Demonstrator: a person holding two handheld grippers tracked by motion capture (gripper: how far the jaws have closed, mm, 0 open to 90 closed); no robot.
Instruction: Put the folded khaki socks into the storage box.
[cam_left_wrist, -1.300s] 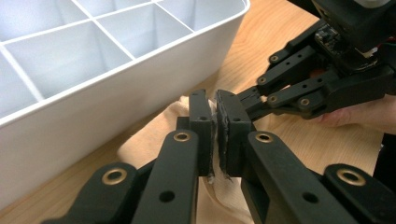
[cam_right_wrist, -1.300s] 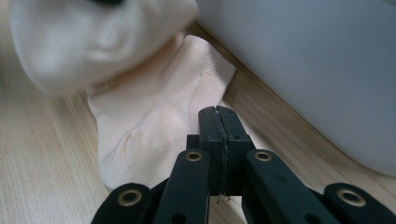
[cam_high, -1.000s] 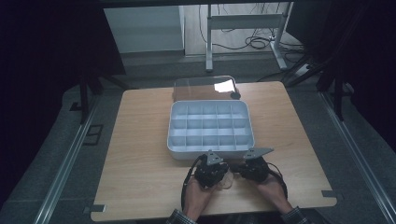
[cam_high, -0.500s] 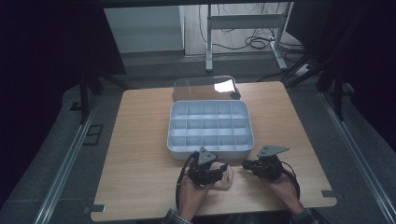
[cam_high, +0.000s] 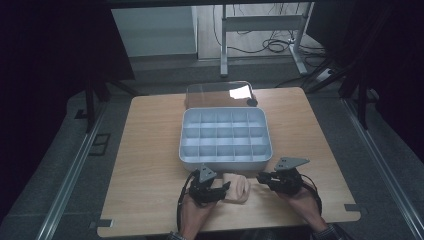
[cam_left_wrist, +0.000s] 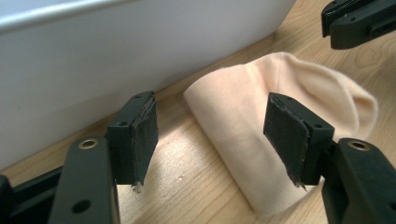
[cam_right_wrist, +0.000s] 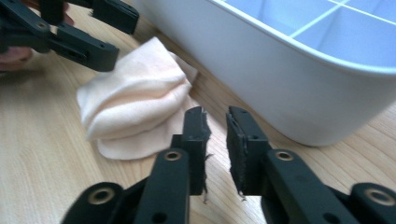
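Peach cloth (cam_left_wrist: 261, 135) lies folded between both grippers; left gripper (cam_left_wrist: 219, 135) just spread, straddling its near end, right gripper (cam_right_wrist: 215, 140) slightly apart, empty, further off.

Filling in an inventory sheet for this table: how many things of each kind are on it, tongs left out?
Folded peach cloth: 1
White compartment tray: 1
Clear lid: 1
Small black round thing beside the lid: 1
Total: 4
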